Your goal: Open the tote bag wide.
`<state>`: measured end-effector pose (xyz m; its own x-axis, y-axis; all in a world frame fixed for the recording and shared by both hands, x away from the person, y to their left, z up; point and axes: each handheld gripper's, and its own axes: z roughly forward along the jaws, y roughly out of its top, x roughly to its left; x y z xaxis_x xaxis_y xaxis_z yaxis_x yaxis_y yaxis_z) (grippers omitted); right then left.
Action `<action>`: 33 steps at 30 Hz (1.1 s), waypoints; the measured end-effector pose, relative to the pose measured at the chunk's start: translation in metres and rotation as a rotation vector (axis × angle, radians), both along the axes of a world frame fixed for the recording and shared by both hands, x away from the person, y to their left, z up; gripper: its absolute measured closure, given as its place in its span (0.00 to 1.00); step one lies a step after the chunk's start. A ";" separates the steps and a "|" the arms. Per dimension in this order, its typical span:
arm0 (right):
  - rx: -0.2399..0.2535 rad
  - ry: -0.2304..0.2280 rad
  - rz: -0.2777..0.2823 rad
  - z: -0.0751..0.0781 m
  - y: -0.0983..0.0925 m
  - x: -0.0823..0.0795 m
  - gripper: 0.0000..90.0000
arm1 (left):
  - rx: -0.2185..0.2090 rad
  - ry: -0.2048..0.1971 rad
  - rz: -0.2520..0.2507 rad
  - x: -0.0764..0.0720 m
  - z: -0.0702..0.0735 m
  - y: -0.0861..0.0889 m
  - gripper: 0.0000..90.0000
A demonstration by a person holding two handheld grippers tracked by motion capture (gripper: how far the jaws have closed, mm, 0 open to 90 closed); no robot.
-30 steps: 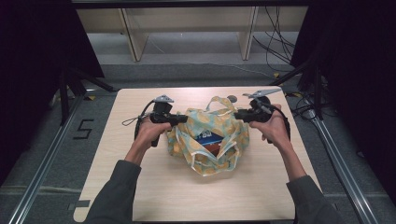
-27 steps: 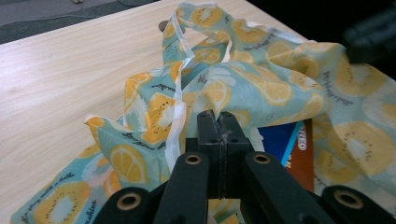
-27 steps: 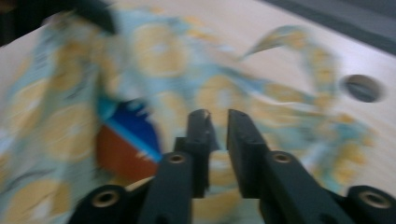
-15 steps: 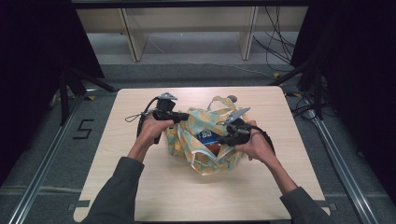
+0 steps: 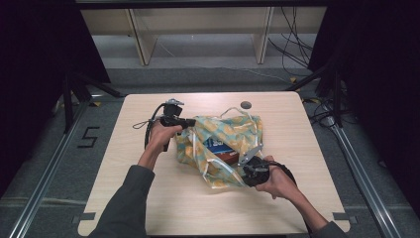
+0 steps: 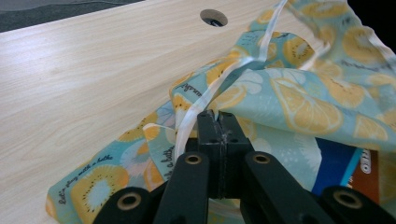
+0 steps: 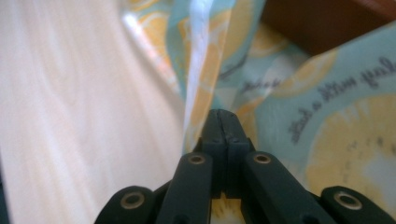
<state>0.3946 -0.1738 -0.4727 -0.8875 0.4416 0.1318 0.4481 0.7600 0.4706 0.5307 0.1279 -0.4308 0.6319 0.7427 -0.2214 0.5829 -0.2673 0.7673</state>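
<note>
The right gripper [image 5: 246,171] has swung to the bag's [image 5: 233,130] near corner; both grippers' fingers clench its rim, so pull apart evenly.

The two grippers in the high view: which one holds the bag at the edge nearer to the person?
The right gripper. It pinches the fruit-print bag at its near corner, while the left gripper grips the far-left edge.

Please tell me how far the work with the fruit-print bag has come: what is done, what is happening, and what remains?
Done: a blue and brown box already lies inside the fruit-print bag, whose mouth gapes open. In hand: the left tool is shut on the bag's rim beside a white ribbon, and the right tool is shut on the opposite rim near the front of the table. Left, probably: closing the mouth, since the box is exposed.
</note>
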 end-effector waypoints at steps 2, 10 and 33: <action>0.014 0.003 -0.002 0.005 0.000 -0.007 1.00 | -0.012 -0.001 0.006 -0.002 0.000 -0.001 0.99; 0.139 -0.215 -0.077 0.058 0.011 0.020 1.00 | 0.061 -0.059 -0.054 -0.018 0.014 -0.008 0.94; -0.036 -0.281 -0.329 0.044 0.004 0.135 1.00 | 0.409 0.031 -0.425 -0.149 -0.035 -0.037 0.89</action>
<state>0.5296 -0.1694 -0.4285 -0.6981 0.7065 -0.1158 0.5270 0.6166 0.5849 0.3818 0.0911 -0.4660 0.8907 0.4545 0.0067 0.3803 -0.7532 0.5368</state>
